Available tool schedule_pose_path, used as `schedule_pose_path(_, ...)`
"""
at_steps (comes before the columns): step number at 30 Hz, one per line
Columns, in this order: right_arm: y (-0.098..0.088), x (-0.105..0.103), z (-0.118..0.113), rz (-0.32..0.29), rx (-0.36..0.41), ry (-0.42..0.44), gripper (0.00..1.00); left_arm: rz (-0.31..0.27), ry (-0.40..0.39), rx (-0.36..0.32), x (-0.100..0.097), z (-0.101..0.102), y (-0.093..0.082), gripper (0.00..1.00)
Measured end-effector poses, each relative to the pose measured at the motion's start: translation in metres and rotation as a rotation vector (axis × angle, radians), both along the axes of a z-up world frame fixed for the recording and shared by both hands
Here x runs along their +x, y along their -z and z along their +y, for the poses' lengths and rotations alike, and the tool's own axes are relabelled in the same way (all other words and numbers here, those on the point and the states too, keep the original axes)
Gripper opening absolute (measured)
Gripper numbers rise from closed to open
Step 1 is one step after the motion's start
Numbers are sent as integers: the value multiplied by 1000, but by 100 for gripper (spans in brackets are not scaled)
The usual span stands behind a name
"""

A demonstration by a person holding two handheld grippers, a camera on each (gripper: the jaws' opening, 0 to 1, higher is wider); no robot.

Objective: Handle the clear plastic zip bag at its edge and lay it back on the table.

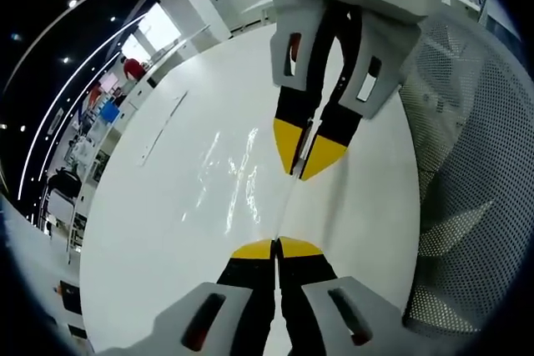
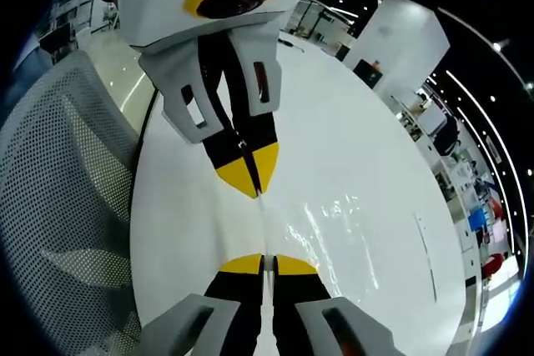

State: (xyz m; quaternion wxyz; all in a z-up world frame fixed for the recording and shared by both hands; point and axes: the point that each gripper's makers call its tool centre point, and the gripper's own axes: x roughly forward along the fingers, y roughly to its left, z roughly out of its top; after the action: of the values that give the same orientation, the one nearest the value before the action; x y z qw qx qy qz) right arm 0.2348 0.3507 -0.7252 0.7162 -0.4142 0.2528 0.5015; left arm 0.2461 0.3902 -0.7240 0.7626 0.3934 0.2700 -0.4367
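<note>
The clear plastic zip bag spreads out as a glossy, wrinkled sheet over the white table. One edge of it runs taut between both grippers. My left gripper is shut on the near end of that edge. My right gripper faces it from above in the left gripper view, its yellow tips pinched on the far end. In the right gripper view the bag glints to the right, my right gripper is shut on its edge, and the left gripper faces it, also pinched on the edge.
A grey mesh chair back stands close beside the table's edge. A thin long strip lies on the table beyond the bag. Shelves and desks line the room behind.
</note>
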Motion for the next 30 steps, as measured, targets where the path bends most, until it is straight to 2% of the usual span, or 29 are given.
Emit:
schedule_pose_path(13, -6, -3, -5, -10, 19, 27, 0, -13, -15, 10, 1, 0, -6, 0)
schedule_pose_path(30, 4, -1, -11, 2, 14, 37, 0, -2, -27, 16, -2, 7, -1, 0)
